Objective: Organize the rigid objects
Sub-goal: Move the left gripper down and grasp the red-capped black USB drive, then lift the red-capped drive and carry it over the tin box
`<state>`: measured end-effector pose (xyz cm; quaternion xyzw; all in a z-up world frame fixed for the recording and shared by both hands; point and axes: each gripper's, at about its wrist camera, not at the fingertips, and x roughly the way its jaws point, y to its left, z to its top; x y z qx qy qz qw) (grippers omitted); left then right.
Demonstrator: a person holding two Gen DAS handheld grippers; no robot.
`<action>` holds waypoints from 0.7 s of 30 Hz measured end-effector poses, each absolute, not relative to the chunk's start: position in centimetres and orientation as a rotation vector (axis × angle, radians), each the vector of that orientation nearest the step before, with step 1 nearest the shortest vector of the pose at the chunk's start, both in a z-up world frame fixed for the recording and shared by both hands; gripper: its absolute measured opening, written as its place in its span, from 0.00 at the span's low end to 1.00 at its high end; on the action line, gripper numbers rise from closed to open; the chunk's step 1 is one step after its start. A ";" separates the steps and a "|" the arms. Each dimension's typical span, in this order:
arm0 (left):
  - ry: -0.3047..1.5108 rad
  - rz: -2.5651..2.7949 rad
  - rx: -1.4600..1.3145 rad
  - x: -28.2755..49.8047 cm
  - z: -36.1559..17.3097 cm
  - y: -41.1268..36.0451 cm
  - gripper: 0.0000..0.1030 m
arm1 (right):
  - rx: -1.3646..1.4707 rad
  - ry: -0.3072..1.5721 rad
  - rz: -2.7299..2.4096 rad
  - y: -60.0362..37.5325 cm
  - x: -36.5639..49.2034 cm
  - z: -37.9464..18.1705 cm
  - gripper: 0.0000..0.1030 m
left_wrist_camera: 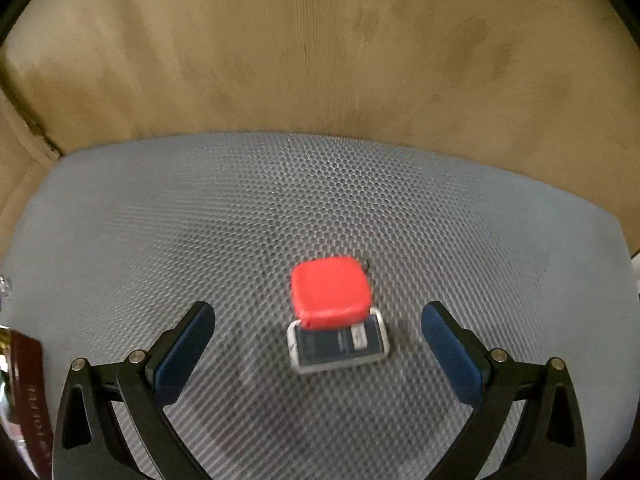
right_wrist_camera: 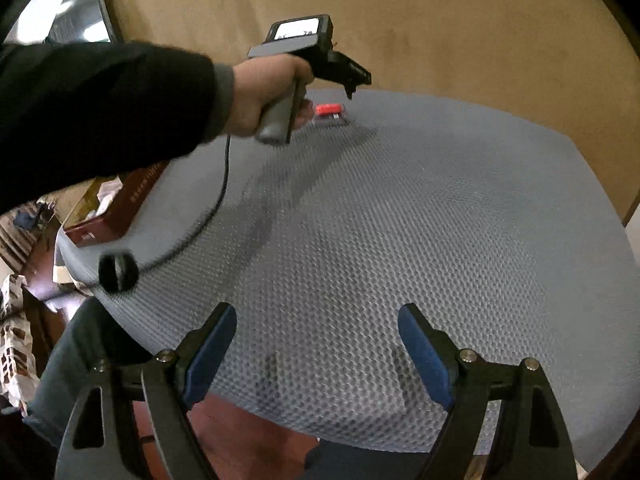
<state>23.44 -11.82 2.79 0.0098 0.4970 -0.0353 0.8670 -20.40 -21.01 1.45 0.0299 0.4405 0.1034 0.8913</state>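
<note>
Left claw tilted down, spread wide above red block

Left wrist close, right farther, shared mat

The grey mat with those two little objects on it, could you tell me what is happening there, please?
A person holds a hand-held gripper in each hand over a grey honeycomb mat. The left hand-held gripper hangs open over a red square block, which lies partly on top of a small dark card in a clear case; nothing is gripped yet. The right hand-held gripper is open and empty nearer the mat's front edge. A brown box sits at the mat's left edge.
</note>
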 end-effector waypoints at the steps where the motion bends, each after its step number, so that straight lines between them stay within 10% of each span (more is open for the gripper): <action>1: 1.055 -0.066 0.022 23.9 2.4 -12.0 0.98 | 0.079 0.920 0.213 -21.4 -20.2 1.2 0.83; 9: 1.102 -0.060 -0.016 26.0 0.3 -11.1 0.43 | 0.163 0.937 0.179 -23.2 -19.4 -0.2 0.83; 21: 0.882 -0.097 0.110 20.7 8.6 -9.7 0.42 | 0.130 0.946 0.203 -21.3 -19.3 -0.3 0.83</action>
